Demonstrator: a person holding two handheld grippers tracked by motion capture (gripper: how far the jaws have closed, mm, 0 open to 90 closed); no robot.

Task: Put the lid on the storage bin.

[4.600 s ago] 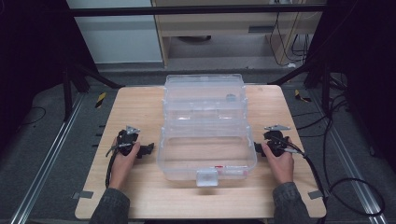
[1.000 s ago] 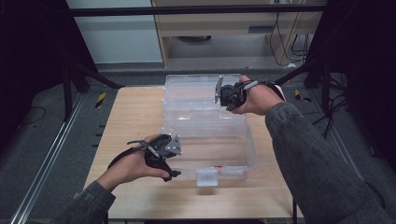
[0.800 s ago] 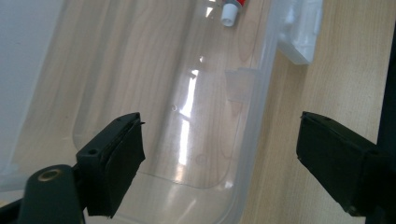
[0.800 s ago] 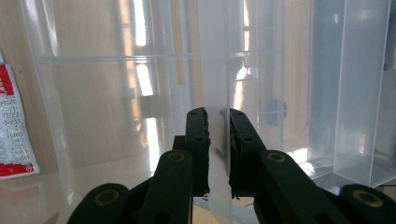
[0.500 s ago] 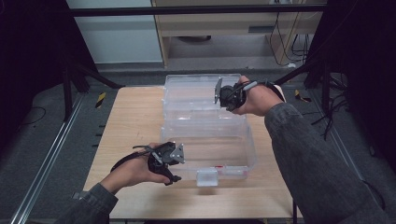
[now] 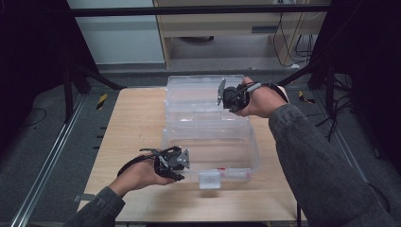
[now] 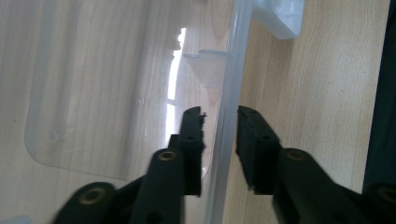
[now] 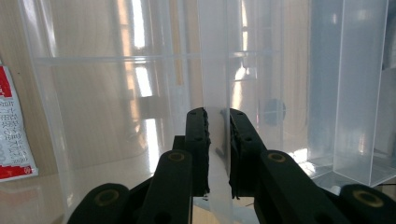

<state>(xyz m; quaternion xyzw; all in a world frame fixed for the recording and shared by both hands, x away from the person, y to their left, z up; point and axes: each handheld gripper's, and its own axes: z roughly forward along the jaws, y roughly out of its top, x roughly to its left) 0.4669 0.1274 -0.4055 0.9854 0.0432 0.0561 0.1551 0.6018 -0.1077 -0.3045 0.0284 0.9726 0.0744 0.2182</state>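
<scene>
— Clear plastic everywhere. What is that on the pale wooden tabletop [image 6: 132,123]?

— A large transparent plastic storage box [image 6: 208,151] with its hinged transparent lid [image 6: 198,92] thrown open and lying flat on the far side. The box sits about mid-table, its white front latch [image 6: 209,179] facing the person's edge.

— Where are the two tools?

— The left gripper [image 6: 176,161] is at the near left corner of the box, held by the left hand [image 6: 142,175]. The right gripper [image 6: 227,94] is at the far right, on the open lid, with the right hand [image 6: 257,99] behind it and a grey sleeve [image 6: 312,161] running back to the bottom right.

— How do the left jaws stand?

— In the left gripper view they straddle the box's upright wall [image 7: 226,121]: one jaw inside, one outside over bare wood. There is a visible gap on each side of the wall, so they are apart, not pinching it.

— And the right?

— In the right gripper view the jaws stand close together on either side of a thin clear edge [image 8: 215,140] of the lid. They look pressed on it. A red and white label [image 8: 11,135] shows through the plastic at the left.
</scene>
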